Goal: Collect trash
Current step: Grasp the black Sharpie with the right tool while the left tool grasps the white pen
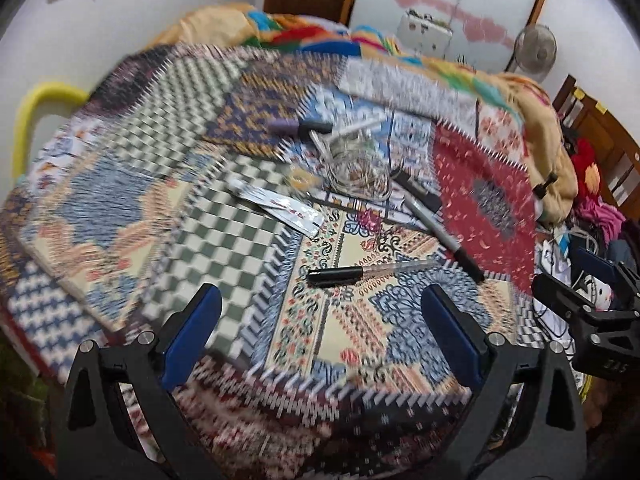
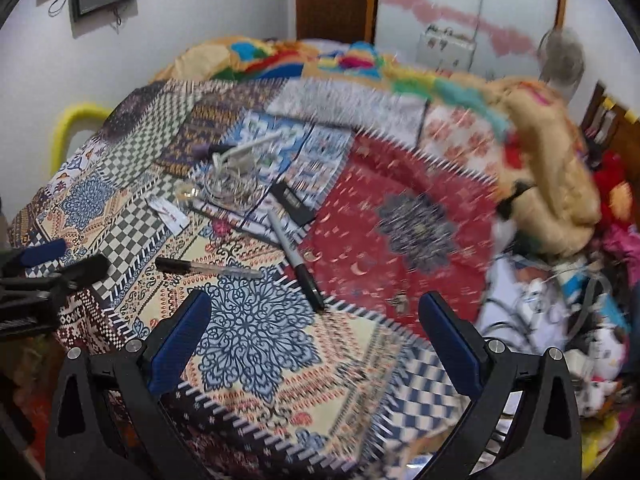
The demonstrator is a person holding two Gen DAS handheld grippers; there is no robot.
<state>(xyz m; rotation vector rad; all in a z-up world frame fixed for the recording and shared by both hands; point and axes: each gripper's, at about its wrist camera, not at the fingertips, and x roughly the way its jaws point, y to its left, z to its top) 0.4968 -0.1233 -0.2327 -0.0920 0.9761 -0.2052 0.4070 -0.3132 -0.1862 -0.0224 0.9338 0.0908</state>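
Note:
A patchwork bedcover (image 1: 224,248) holds scattered small items. A pen with a black cap and clear barrel (image 1: 360,272) lies just beyond my left gripper (image 1: 320,320), which is open and holds nothing. Farther off are a grey-and-black marker (image 1: 440,228), a flat white packet (image 1: 276,204) and a clear container (image 1: 356,168) with pens sticking out. In the right wrist view my right gripper (image 2: 316,332) is open and holds nothing above the cover. The marker (image 2: 296,256) lies just ahead of it, the pen (image 2: 204,268) and the white packet (image 2: 168,210) to its left.
A black flat piece (image 2: 294,204) lies beside the container (image 2: 234,184). Rumpled colourful blankets (image 1: 304,36) pile at the back. A yellow rail (image 1: 28,120) stands at the left. Cables, toys and clothes (image 2: 560,304) crowd the right side. A fan (image 1: 534,50) stands by the wall.

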